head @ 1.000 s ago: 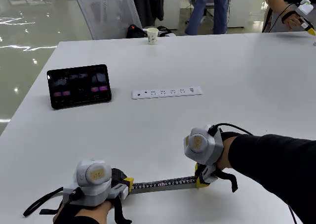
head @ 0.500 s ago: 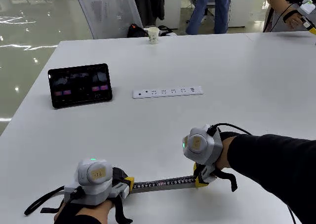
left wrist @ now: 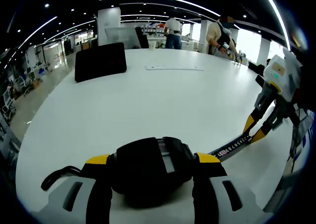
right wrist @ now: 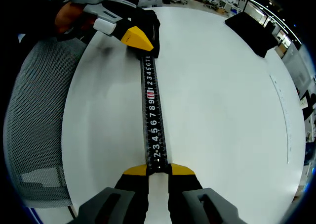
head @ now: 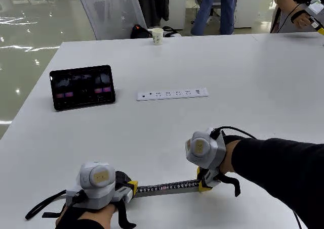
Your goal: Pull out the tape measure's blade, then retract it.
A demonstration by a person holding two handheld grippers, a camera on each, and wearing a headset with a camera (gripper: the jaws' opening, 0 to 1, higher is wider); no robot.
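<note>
**Blade's out, mind the snap-back**

The left gripper (left wrist: 153,160) is clamped round the chunky black tape measure case (left wrist: 148,177) at the near edge of the white table (head: 228,62). The right gripper (right wrist: 158,170) is pinched tight on the blade (right wrist: 150,110) tip. The blade looks thin, springy and slick, so I'd grip the very end and ease it home.

We see a white table (head: 243,77) with a dark tablet (head: 82,87) propped upright at its far left and a white power strip (head: 172,94) lying flat to the tablet's right, apart from it. At the table's far edge stands a paper cup (head: 157,36), with a dark bag (head: 139,32) just beside it and a grey mesh chair (head: 112,11) further left. Beyond the table we see a person in jeans (head: 218,6) standing near the glossy floor (head: 30,42), and another person's forearm (head: 286,5) at the far right.
</note>
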